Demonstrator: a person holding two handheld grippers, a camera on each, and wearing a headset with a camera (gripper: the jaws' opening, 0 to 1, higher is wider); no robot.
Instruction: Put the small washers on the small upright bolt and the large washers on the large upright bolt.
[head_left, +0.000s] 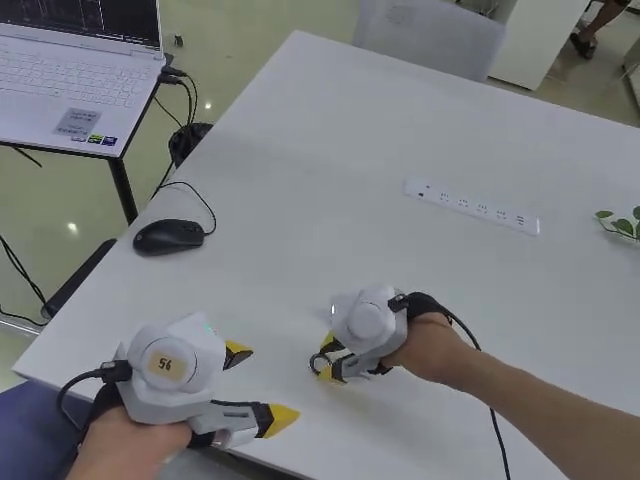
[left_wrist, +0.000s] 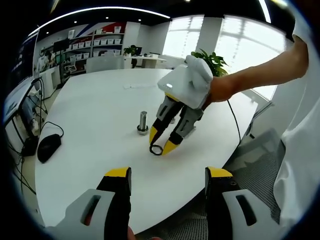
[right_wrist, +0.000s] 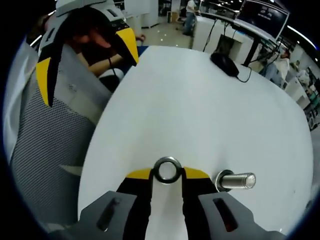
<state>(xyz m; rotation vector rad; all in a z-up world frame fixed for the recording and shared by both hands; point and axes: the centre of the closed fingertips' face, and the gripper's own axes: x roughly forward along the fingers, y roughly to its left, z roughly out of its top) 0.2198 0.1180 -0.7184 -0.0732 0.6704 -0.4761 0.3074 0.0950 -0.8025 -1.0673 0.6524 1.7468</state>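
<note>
Sitting between the yellow tips of the right gripper (right_wrist: 167, 174), a metal washer (right_wrist: 167, 170) is pinched at its rim by the two narrowed jaws, with its hole open to the right gripper view. In the left gripper view the same washer (left_wrist: 156, 149) hangs at the tip of the right gripper (left_wrist: 162, 145), low over the white table (head_left: 330, 170); whether it touches the top I cannot tell. Just beside it stands an upright bolt (left_wrist: 143, 122), on its flat base and apart from the washer; the right gripper view has this bolt (right_wrist: 235, 180) close to the right jaw. Whether it is the small or the large bolt I cannot tell.

Near the table's front edge, the left gripper (head_left: 258, 385) has its jaws spread wide with nothing between them, pointing toward the right gripper (head_left: 325, 362). Each gripper is held in one of the person's hands.

Farther out, a black mouse (head_left: 168, 236) lies at the table's left edge, a white power strip (head_left: 472, 205) lies across the middle, green leaves (head_left: 622, 222) show at the right, and a laptop (head_left: 75, 70) sits on a separate stand to the left.
</note>
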